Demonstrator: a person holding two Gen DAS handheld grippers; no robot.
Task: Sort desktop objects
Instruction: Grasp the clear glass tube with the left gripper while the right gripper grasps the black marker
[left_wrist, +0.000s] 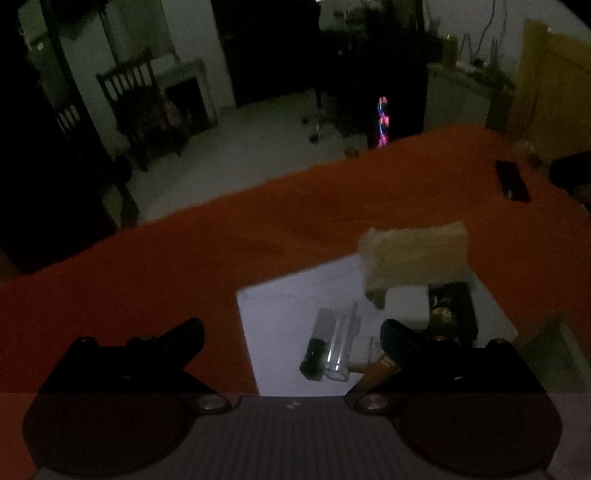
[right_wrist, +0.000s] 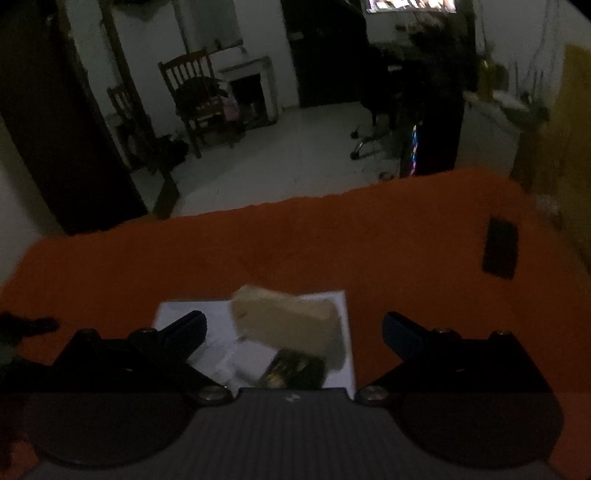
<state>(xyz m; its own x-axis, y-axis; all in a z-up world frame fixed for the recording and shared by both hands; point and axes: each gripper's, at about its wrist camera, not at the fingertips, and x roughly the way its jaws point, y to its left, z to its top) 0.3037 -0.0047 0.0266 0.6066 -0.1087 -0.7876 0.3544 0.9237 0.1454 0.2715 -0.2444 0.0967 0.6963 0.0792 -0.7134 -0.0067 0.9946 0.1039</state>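
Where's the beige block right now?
In both wrist views the beige block sits on the white sheet's far edge, beside the dark box.

No text, label, brand or number can be read in either view; the pictures are dark and blurred. A small pale mark sits on the grey ribbed body (left_wrist: 295, 417) just behind the tongs in both views, too small to make out. The dark box (left_wrist: 452, 314) ahead of the tongs shows a gold pattern on its lid, but no letters can be told. The screen (right_wrist: 412, 4) far ahead of the right tongs glows with a picture, with no legible words.
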